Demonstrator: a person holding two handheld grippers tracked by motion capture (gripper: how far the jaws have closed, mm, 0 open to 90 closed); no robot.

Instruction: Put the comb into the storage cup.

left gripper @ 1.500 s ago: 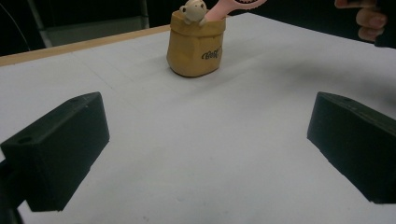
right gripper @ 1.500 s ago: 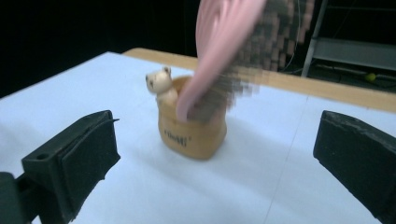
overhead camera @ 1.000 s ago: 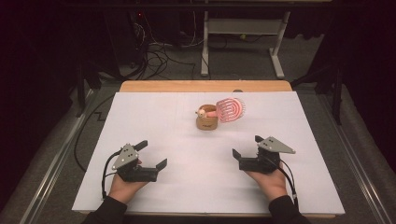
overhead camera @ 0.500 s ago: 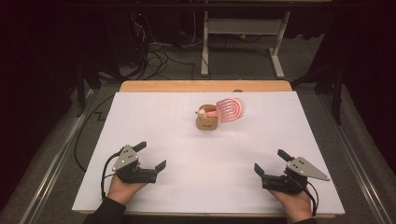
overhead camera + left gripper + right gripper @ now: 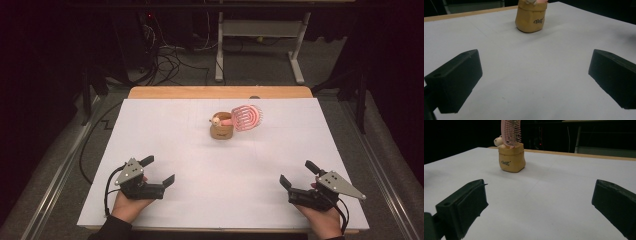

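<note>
Table: your white table (image 5: 220, 170) has a small brown pot (image 5: 221, 129) in the far middle.
Brush: a pink brush (image 5: 246, 117) stands in the pot.
Left gripper (image 5: 159, 171): near left, jaws wide apart, holding nothing.
Right gripper (image 5: 298, 174): near right, jaws wide apart, holding nothing.

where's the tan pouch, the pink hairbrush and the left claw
tan pouch (image 5: 221, 132), high view, front wall
pink hairbrush (image 5: 247, 117), high view, middle of its bristled head
left claw (image 5: 158, 171), high view, midway between its open tips
</note>
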